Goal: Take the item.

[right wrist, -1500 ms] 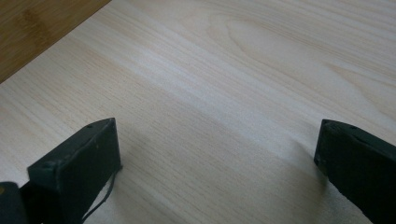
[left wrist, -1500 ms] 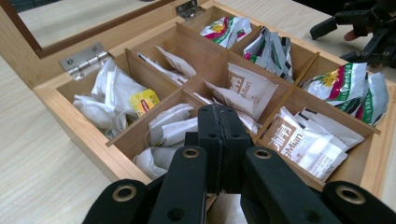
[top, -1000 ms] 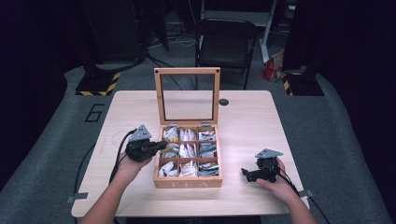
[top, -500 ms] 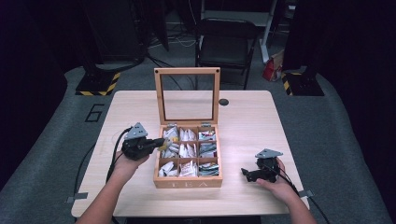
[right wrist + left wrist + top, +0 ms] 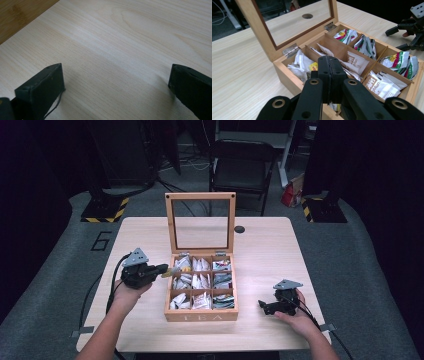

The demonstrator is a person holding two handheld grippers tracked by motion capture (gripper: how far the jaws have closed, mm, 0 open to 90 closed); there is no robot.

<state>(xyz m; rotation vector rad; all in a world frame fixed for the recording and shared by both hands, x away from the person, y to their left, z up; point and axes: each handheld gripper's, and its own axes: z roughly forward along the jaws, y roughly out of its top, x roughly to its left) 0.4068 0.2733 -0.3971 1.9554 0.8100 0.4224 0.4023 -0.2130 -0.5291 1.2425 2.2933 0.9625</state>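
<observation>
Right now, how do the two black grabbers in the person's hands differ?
The left gripper has its jaws shut, pinching a yellow-tagged packet at the wooden box's edge; the right gripper has its jaws wide open with nothing between them. The left is raised beside the box, while the right sits low on the table, apart from the box. Both are black, hand-held, and topped by a grey plate.

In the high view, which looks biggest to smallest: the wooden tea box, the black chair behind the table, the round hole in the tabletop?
1. wooden tea box, with its lid up
2. black chair, though it stands farther back
3. round hole
</observation>
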